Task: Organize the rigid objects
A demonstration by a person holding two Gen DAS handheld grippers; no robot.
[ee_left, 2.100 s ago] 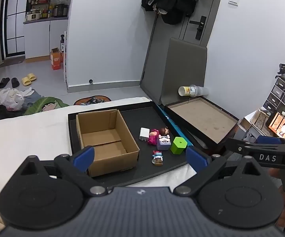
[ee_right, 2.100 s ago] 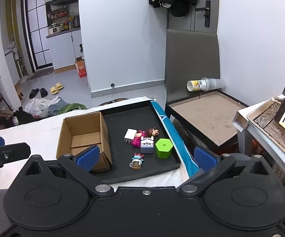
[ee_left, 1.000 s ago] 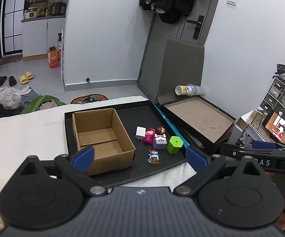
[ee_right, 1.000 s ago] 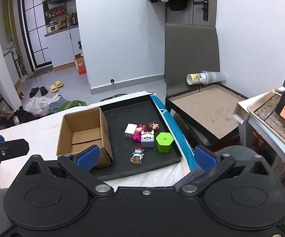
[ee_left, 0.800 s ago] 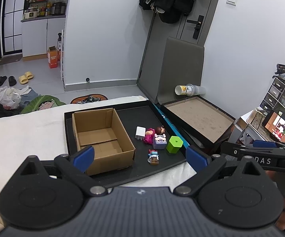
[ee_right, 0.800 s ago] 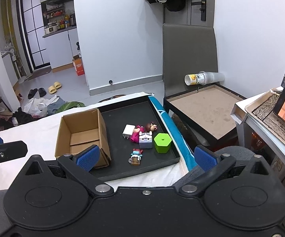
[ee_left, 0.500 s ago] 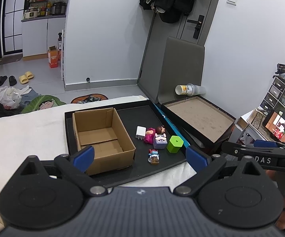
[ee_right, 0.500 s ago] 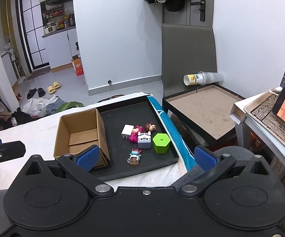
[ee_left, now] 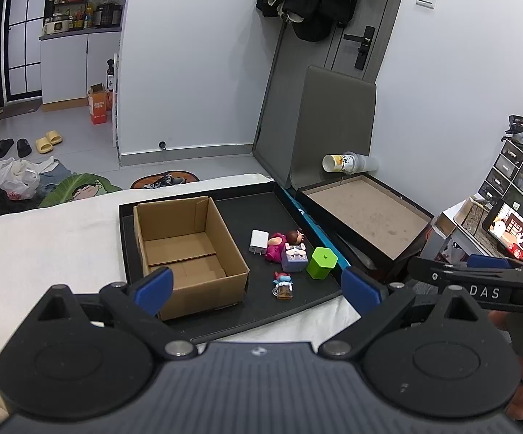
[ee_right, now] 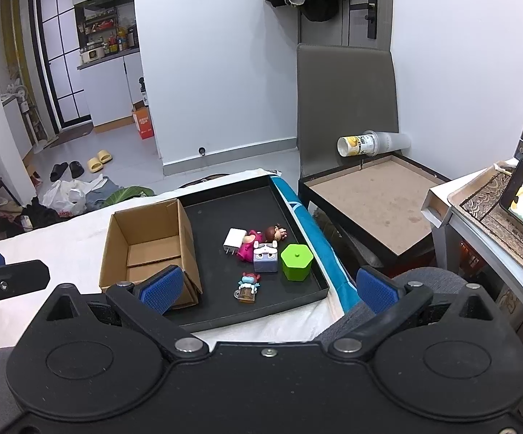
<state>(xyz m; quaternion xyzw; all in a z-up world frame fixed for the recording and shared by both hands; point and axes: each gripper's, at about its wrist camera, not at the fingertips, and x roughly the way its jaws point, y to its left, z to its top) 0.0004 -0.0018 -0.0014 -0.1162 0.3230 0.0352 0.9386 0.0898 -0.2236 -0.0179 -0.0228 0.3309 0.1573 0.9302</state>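
both grippers, left gripper (ee_left: 256,285) and right gripper (ee_right: 266,289), gape wide, holding nothing, near the black rectangular tray (ee_right: 225,209); only the left view shows a hand (ee_left: 518,394) at right.

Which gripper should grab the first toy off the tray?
Likely right gripper: the toys lie on its side of the tray, dead ahead between its open jaws. The box sits before the left gripper.

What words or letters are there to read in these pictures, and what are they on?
"DAS": white letters on the black arm of the right gripper, seen from the left wrist view.
Paper cup lying on its side: printed label, too blurred to read.
Orange box on the floor: print too small to read.
Phone screen: a cartoon picture, no text legible.
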